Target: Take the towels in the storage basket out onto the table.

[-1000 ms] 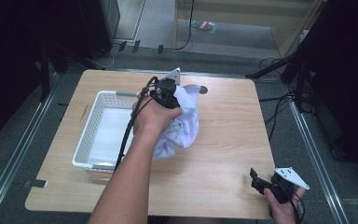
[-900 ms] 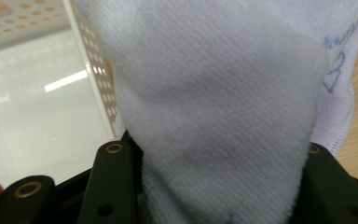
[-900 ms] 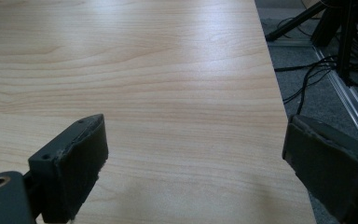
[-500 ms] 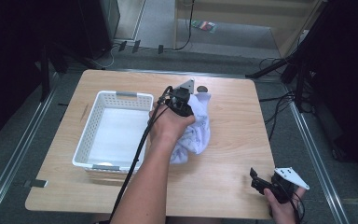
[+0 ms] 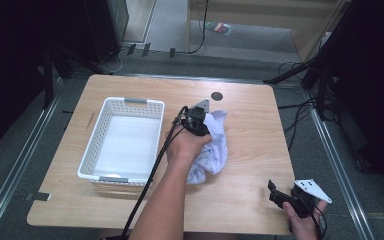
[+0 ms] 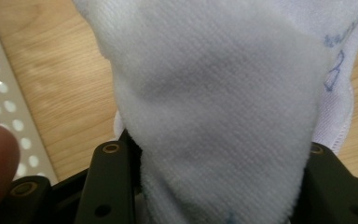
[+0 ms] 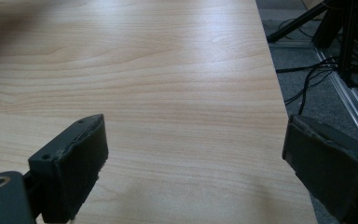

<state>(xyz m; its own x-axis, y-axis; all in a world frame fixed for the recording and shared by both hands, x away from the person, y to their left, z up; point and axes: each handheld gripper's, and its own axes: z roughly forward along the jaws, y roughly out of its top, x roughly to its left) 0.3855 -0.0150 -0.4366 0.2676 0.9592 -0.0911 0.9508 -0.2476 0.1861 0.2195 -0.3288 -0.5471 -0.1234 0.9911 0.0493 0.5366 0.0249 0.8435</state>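
While the left gripper [image 5: 198, 121] is clenched on a fold of the white terry cloth with faint blue print [image 5: 211, 147], the rest of that cloth lies bunched on the pale wooden table [image 5: 250, 100], just beside the right wall of the white perforated plastic basket [image 5: 123, 141]. In the left gripper view the fabric [image 6: 214, 107] bulges up between the two black jaws, with the basket's dotted wall at the left edge, so the pinch looks meant for lifting or dragging the cloth, possibly toward the empty basket. The right gripper [image 5: 282, 196] rests near the table's front right corner, well apart from the cloth; its jaws stand wide, holding nothing, over bare wood [image 7: 168, 84], seemingly parked out of the way.
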